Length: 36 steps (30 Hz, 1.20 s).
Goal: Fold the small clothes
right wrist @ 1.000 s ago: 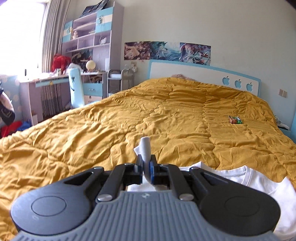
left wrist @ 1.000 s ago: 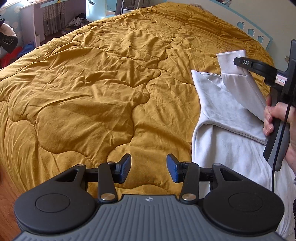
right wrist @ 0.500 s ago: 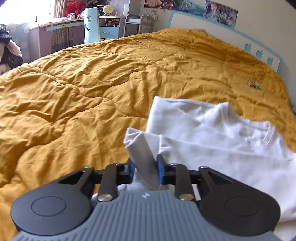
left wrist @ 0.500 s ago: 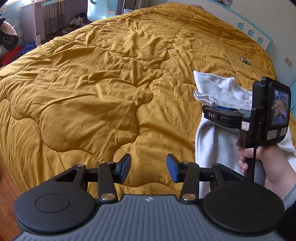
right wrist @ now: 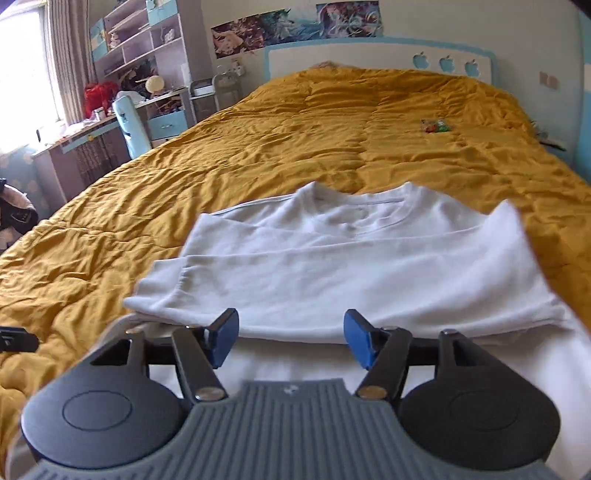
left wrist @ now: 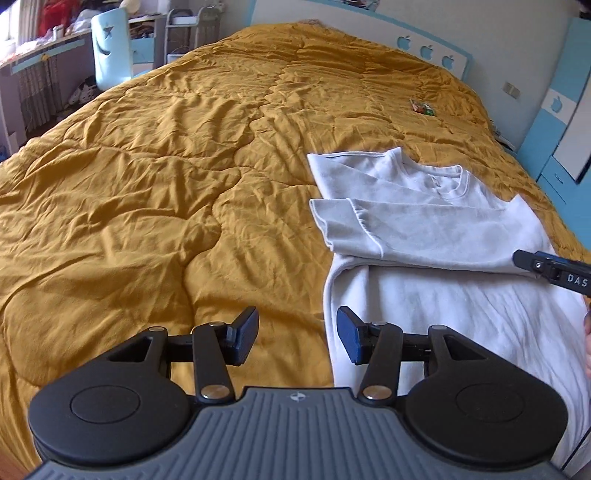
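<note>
Across the yellow quilt [left wrist: 147, 206], at two o'clock from the left gripper [left wrist: 297, 339], whose jaws are apart and empty, lies the white shirt [left wrist: 436, 236], its sleeve newly folded across the chest since the right gripper [right wrist: 291, 341] let go, jaws now apart, so that fold looks finished.

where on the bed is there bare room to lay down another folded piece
The broad stretch of yellow quilt left of the white shirt is bare, from the near edge up toward the headboard. Beyond the collar it is also bare, apart from a small wrapper. The near right side is crowded: shirt, left gripper and right gripper.
</note>
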Each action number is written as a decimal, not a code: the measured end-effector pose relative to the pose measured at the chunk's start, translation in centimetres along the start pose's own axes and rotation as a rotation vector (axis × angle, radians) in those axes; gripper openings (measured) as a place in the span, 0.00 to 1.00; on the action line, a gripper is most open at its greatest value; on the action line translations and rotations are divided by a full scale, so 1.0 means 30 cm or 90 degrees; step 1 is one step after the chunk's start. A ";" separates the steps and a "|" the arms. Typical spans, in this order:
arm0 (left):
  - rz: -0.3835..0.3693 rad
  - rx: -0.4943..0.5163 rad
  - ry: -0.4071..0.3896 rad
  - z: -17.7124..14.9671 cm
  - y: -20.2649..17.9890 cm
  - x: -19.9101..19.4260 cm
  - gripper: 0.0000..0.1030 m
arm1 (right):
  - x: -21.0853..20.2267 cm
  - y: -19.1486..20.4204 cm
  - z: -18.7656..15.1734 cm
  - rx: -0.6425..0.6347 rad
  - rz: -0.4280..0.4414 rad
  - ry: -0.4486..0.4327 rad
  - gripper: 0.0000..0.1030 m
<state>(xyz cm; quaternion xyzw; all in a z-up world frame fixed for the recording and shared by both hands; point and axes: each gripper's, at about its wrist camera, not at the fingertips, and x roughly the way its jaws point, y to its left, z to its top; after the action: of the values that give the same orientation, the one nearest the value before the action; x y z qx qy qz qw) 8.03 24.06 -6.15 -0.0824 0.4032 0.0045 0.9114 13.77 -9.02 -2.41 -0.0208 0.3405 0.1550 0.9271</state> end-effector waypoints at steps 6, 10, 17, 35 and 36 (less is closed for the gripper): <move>-0.042 0.104 -0.021 0.028 -0.120 0.159 0.56 | -0.075 -0.324 -0.095 -0.139 -0.263 0.014 0.65; 0.021 0.196 -0.035 0.020 -0.193 0.236 0.56 | -0.063 -0.442 -0.161 -0.243 -0.314 0.032 0.76; 0.125 0.271 -0.025 0.013 -0.309 0.385 0.56 | 0.095 -0.422 -0.234 -0.463 -0.362 0.003 0.76; 0.155 -0.035 -0.032 0.064 -0.167 0.447 0.11 | 0.104 -0.748 -0.165 0.028 -0.233 0.012 0.01; 0.154 -0.034 -0.031 0.062 -0.167 0.447 0.11 | 0.106 -0.768 -0.160 0.062 -0.222 0.017 0.01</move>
<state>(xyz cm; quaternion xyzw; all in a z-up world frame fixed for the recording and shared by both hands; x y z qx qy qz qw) 18.81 18.61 -14.05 -0.0572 0.3874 0.1275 0.9113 20.02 -30.74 -9.67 -0.0370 0.3510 -0.0252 0.9353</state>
